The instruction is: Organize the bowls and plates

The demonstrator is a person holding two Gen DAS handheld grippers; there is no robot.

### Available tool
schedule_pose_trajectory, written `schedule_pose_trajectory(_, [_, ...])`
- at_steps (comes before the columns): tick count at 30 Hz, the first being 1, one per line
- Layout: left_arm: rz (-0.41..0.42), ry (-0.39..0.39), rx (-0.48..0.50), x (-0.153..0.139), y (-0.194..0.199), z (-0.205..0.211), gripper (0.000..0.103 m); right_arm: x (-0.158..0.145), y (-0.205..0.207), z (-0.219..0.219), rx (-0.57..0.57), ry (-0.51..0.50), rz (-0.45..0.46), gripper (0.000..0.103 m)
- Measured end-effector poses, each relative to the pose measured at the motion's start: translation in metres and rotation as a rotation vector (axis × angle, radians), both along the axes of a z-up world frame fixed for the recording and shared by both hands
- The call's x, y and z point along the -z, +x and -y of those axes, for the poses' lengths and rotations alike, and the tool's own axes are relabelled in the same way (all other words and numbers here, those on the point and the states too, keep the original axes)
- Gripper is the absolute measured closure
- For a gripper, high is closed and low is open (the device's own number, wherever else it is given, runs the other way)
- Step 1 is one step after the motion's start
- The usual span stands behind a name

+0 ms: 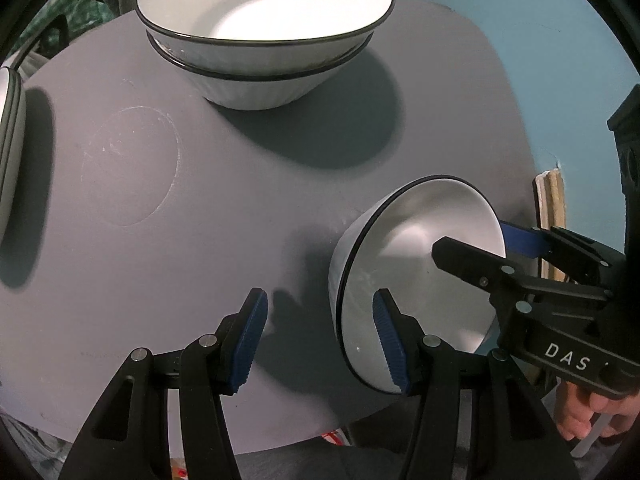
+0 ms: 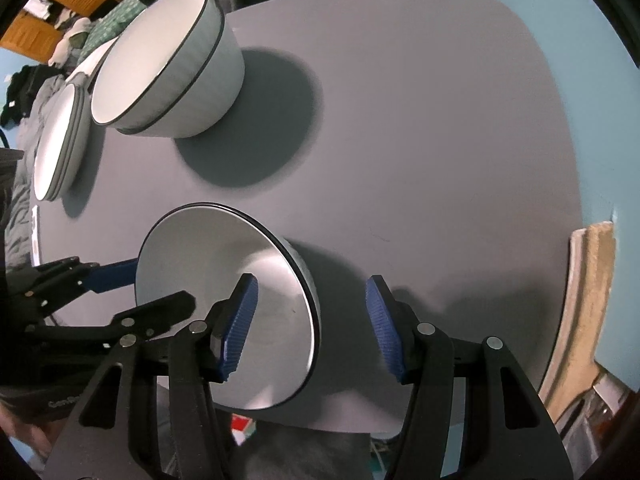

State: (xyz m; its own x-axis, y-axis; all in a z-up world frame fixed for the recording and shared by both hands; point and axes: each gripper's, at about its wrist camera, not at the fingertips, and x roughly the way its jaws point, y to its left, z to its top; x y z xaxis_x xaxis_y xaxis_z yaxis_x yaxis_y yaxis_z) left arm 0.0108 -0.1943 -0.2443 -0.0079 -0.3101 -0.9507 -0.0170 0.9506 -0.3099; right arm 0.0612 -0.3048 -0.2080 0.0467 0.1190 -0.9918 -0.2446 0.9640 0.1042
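Observation:
A small white bowl with a dark rim sits near the front edge of the round grey table. My left gripper is open and straddles its rim, one blue pad inside and one outside. From the opposite side my right gripper straddles the rim the same way, also open. Each shows in the other's view: the right gripper, the left gripper. No pad presses on the wall. Two larger white bowls stand nested at the back. A stack of plates lies at the left edge.
Pale wooden boards lean beside the table on the blue floor. A person's hand holds the right gripper's handle. Clothes and an orange shelf lie beyond the far left. A red and white box sits under the table.

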Motion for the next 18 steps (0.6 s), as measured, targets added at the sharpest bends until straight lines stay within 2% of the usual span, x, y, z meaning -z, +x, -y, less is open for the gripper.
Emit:
schedule_pose_trajectory(6, [-0.004,0.008,-0.010,0.005,-0.001,0.003,0.047,0.007,0.004,0.002,0.006,0.021,-0.029,0.048])
schedule_pose_trajectory(8, [-0.008,0.013,-0.017,0.006,-0.002,0.002,0.047,0.006,0.006,0.013,0.007,0.032,-0.040,0.058])
schedule_pose_trajectory(10, [-0.019,0.008,-0.028,0.009,-0.003,0.001,0.058,0.008,0.008,0.014,0.006,0.030,-0.051,0.066])
schedule_pose_trajectory(11, [-0.033,0.007,-0.037,0.012,-0.004,-0.001,0.068,0.009,0.007,0.014,0.002,0.032,-0.058,0.072])
schedule_pose_trajectory(12, [-0.043,0.010,-0.045,0.013,-0.004,-0.003,0.072,0.009,0.008,0.011,-0.001,0.034,-0.063,0.078])
schedule_pose_trajectory(15, [-0.049,-0.040,-0.072,0.015,-0.007,-0.007,0.078,0.009,0.010,0.013,-0.015,0.035,-0.077,0.086])
schedule_pose_trajectory(18, [-0.049,-0.051,-0.077,0.015,-0.008,-0.008,0.087,0.011,0.010,0.014,-0.024,0.029,-0.088,0.092])
